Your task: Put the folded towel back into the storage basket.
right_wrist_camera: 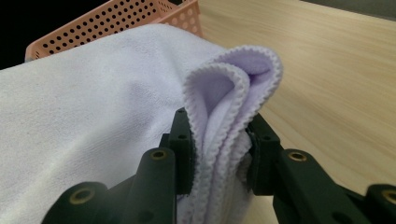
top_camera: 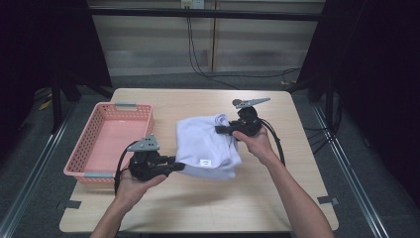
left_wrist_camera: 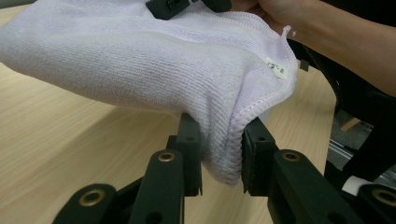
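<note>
Folded lavender towel at frame center on the bench, right of pink basket. Pinched at lower-left edge by left claw, at upper-right corner by right claw.

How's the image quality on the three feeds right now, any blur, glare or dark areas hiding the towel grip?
High view: table lit evenly, surroundings dark, towel slightly washed out. Left gripper view: left gripper and weave sharp, far table soft. Right gripper view: right gripper and hem crisp, basket behind blurred, top-left corner black. No glare on either grip.
</note>
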Tool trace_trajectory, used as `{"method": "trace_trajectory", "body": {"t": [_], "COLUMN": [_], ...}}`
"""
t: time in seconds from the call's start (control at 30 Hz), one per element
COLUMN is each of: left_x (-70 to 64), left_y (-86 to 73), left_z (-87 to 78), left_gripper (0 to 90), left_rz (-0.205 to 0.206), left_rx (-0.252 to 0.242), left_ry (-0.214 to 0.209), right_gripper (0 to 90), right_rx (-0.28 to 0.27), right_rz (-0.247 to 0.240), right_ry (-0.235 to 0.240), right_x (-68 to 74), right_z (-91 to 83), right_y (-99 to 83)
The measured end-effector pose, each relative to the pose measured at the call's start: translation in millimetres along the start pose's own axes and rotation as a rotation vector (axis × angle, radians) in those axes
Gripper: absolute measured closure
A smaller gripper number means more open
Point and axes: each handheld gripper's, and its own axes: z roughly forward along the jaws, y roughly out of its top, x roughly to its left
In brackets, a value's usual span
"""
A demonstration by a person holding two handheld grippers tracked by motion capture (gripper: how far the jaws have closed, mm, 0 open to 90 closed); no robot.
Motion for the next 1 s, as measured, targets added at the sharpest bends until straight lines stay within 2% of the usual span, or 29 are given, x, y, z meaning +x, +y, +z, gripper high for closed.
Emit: {"method": "trace_trajectory", "body": {"t": [0.07, 0.17, 0.23, 0.3, 0.37, 0.57, 0.67, 0.77, 0.87, 1.0], "left_x": [4.2, 12.5, 17.6, 23.6, 29.6, 36.2, 40.0, 42.9, 47.2, 51.8], "left_y": [1.2, 2.2, 1.9, 1.2, 0.8, 0.9, 2.2, 3.1, -0.5, -6.2], "left_z": [-5.0, -13.9, -19.7, -25.3, -31.1, -43.9, -53.0, -63.7, -73.2, -87.9], "left_gripper": [73.2, 73.6, 73.8, 74.0, 74.0, 74.2, 74.2, 74.2, 74.2, 74.3], "left_rz": [0.002, -0.014, -0.037, -0.04, -0.057, -0.067, -0.068, -0.07, -0.092, -0.108], "left_rx": [0.001, -0.029, -0.049, -0.061, -0.076, -0.082, -0.098, -0.126, -0.153, -0.183], "left_ry": [0.002, 0.011, 0.043, 0.042, 0.045, 0.069, 0.079, 0.106, 0.131, 0.154], "right_gripper": [68.7, 68.9, 69.1, 69.3, 69.4, 69.4, 69.4, 69.5, 69.7, 69.9], "right_rx": [-0.001, -0.011, -0.023, -0.042, -0.036, 0.001, -0.007, -0.019, -0.009, -0.002], "right_rz": [-0.002, -0.007, -0.014, -0.008, -0.017, -0.028, -0.037, -0.039, -0.052, -0.048], "right_ry": [0.004, 0.007, 0.006, 0.015, 0.015, 0.009, 0.023, 0.035, 0.028, 0.044], "right_x": [1.0, 4.9, 7.1, 8.3, 10.8, 18.4, 20.4, 24.4, 31.7, 40.3], "right_z": [2.0, 5.0, 6.3, 7.9, 12.9, 28.1, 33.0, 38.8, 49.0, 64.6], "right_y": [5.1, 13.5, 20.4, 27.4, 35.0, 51.3, 61.6, 74.6, 86.0, 97.6]}}
